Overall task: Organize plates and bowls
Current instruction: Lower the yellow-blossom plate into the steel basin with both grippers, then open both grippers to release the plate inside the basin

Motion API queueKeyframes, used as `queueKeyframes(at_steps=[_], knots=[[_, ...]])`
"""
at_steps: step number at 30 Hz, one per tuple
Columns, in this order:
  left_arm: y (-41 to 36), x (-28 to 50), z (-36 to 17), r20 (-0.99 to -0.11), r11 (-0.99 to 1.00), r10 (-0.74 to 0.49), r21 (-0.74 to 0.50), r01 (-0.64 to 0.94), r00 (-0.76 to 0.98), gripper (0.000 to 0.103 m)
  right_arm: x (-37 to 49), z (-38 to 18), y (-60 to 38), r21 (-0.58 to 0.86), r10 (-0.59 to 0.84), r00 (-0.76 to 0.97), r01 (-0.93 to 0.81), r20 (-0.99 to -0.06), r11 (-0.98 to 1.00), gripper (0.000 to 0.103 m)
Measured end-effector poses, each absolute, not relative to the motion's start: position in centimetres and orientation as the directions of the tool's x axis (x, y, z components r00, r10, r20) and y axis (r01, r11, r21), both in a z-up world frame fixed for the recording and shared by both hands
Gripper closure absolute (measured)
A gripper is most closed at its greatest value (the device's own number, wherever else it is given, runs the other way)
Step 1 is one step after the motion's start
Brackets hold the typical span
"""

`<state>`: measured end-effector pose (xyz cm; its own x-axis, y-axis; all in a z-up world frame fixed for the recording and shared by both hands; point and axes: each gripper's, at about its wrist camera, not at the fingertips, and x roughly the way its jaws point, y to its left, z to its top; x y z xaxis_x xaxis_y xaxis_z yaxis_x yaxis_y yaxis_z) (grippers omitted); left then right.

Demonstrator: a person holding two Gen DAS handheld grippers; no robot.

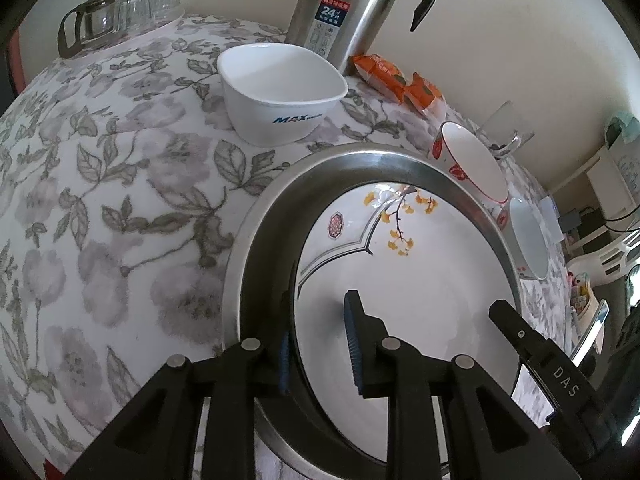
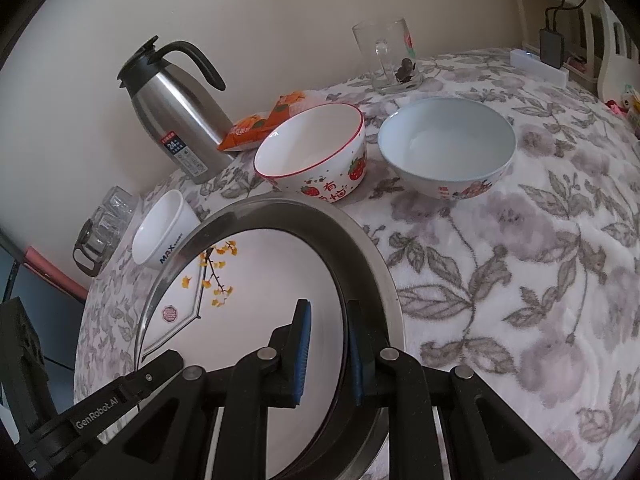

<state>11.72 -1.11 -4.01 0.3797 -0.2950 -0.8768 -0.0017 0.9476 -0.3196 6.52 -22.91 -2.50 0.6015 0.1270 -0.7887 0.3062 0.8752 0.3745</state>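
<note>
A white plate with yellow flowers point(image 1: 420, 280) point(image 2: 256, 288) lies inside a steel plate point(image 1: 360, 168) point(image 2: 372, 264) on the flowered tablecloth. My left gripper point(image 1: 320, 344) straddles the left edge of both plates, one pad inside and one outside, jaws a little apart. My right gripper point(image 2: 328, 348) is closed on their right edge. A white MAX bowl point(image 1: 280, 92) point(image 2: 160, 232) stands behind. A strawberry bowl point(image 2: 316, 152) point(image 1: 472, 164) and a pale blue bowl point(image 2: 448, 144) point(image 1: 528, 236) stand to the right.
A steel thermos jug point(image 1: 344, 8) point(image 2: 176, 120) and orange snack packets point(image 1: 396, 76) point(image 2: 260, 124) stand by the wall. A glass mug point(image 2: 388, 56) is at the back right. Glass cups and a glass pot point(image 1: 96, 20) sit at the far left.
</note>
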Motion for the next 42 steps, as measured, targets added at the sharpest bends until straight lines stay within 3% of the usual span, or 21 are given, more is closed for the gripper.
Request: queueKeyframes(at_steps=[15, 19, 23, 33, 34, 36, 38, 42], knots=[[-1.0, 11.6, -3.4, -0.888, 0.953, -0.280, -0.302, -0.003, 0.365, 0.072, 6.7, -2.5, -23.0, 0.368, 0.141, 0.575, 0.300, -0.806, 0.880, 0.084], [-1.0, 11.4, -2.0, -0.870, 0.957, -0.269, -0.289, 0.017, 0.412, 0.065, 6.5, -2.0, -23.2, 0.371, 0.138, 0.589, 0.294, -0.796, 0.881, 0.079], [-1.2, 11.2, -1.3, -0.856, 0.951, -0.294, -0.306, 0.041, 0.425, 0.065, 6.3, -1.0, -23.5, 0.367, 0.123, 0.609, 0.295, -0.784, 0.882, 0.074], [-1.0, 11.0, -0.1, -0.841, 0.945, -0.310, -0.321, 0.052, 0.443, 0.065, 5.7, 0.9, -24.3, 0.369, 0.122, 0.633, 0.275, -0.764, 0.888, 0.074], [-0.7, 11.0, 0.2, -0.837, 0.945, -0.311, -0.325, 0.049, 0.450, 0.063, 5.6, 1.2, -24.4, 0.362, 0.117, 0.634, 0.272, -0.765, 0.892, 0.074], [0.1, 11.1, 0.4, -0.832, 0.943, -0.306, -0.333, 0.025, 0.463, 0.049, 5.3, 1.5, -24.7, 0.337, 0.090, 0.633, 0.281, -0.769, 0.899, 0.070], [0.8, 11.3, 0.4, -0.831, 0.941, -0.299, -0.340, -0.002, 0.470, 0.048, 5.1, 1.5, -25.2, 0.329, 0.076, 0.628, 0.298, -0.774, 0.896, 0.062], [3.0, 11.9, -1.0, -0.849, 0.935, -0.270, -0.344, -0.088, 0.453, 0.048, 5.0, 0.5, -26.3, 0.329, 0.073, 0.598, 0.331, -0.798, 0.884, 0.062]])
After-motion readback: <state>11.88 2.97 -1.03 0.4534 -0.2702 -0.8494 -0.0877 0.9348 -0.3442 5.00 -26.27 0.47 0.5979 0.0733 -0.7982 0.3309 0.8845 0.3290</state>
